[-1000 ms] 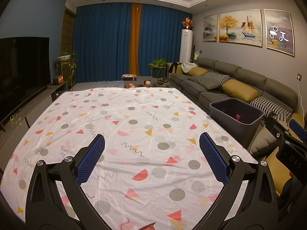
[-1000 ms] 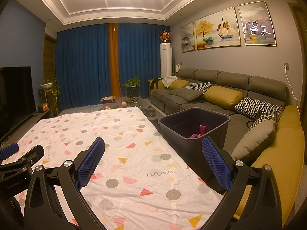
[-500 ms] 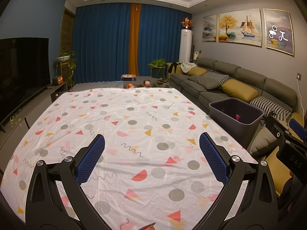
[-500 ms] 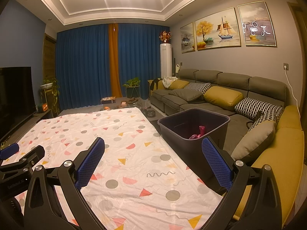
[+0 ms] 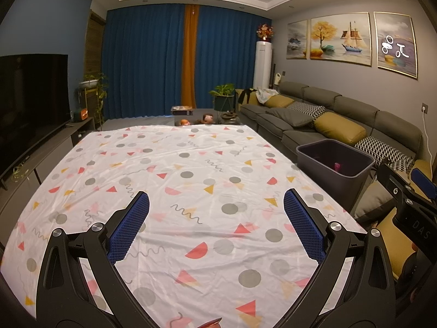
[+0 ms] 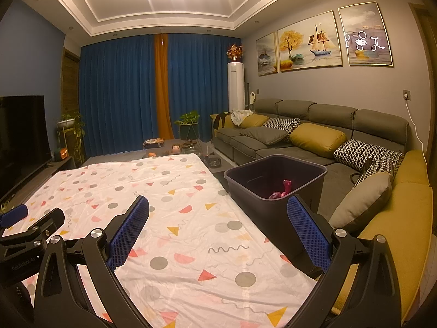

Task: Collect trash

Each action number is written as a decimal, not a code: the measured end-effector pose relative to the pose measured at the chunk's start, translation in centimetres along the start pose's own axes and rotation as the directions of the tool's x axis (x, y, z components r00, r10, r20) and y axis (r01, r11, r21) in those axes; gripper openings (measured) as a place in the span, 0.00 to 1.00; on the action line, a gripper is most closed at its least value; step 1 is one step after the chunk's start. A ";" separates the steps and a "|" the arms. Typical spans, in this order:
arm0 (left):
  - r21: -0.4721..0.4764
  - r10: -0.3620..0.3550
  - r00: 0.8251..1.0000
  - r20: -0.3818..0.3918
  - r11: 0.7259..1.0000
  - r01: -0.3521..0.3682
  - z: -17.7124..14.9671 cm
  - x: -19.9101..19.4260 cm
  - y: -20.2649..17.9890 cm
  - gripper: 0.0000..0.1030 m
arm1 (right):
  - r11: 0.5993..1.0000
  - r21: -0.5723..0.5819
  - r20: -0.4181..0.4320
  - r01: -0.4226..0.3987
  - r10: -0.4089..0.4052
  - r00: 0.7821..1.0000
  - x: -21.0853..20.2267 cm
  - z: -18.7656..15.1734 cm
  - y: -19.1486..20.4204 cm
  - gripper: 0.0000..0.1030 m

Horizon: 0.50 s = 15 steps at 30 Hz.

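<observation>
Meanwhile the left gripper hung wide apart and held nothing above the patterned sheet at the bottom of its frame, and the right gripper was just as wide and bare low in its own view. Right of the sheet's edge stood the dark bin, with pink trash lying inside it, and the sofa ran behind

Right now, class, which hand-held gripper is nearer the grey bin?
Right. The right hand-held gripper hangs open beside the grey bin, its right finger overlapping the bin's near wall. The left hand-held gripper hovers over the patterned cloth, farther left.
</observation>
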<state>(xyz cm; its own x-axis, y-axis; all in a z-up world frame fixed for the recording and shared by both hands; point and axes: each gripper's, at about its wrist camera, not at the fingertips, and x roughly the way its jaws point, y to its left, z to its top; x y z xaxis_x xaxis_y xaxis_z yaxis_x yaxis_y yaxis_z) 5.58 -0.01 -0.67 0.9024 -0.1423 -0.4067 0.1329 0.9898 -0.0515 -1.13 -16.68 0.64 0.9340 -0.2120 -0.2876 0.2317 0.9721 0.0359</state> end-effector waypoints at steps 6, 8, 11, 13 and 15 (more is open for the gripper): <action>0.001 -0.007 1.000 0.002 1.000 0.007 0.1 0.0 -0.1 0.94 | 1.000 0.001 0.000 0.000 0.000 1.000 0.0 0.0 0.0 0.95; 0.002 -0.009 1.000 0.004 1.000 0.009 0.1 0.0 -0.1 0.94 | 1.000 0.001 -0.001 -0.001 0.001 1.000 0.0 0.0 -0.1 0.95; 0.010 -0.014 1.000 0.003 1.000 0.014 0.1 0.2 0.0 0.94 | 1.000 0.003 -0.002 0.000 0.000 1.000 0.0 0.0 0.0 0.95; 0.014 -0.020 1.000 0.004 1.000 0.020 0.1 0.1 0.0 0.91 | 1.000 0.005 -0.004 0.000 0.000 1.000 0.0 0.0 0.0 0.95; 0.019 -0.023 1.000 0.008 1.000 0.022 0.2 0.0 0.0 0.90 | 1.000 0.004 -0.003 0.000 0.000 1.000 0.0 0.1 -0.1 0.95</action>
<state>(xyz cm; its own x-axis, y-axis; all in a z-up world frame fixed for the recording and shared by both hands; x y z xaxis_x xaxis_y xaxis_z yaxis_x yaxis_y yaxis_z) 5.67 -0.03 -0.53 0.9023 -0.1647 -0.3985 0.1610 0.9860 -0.0430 -1.13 -16.76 0.69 0.9331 -0.2117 -0.2906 0.2330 0.9717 0.0401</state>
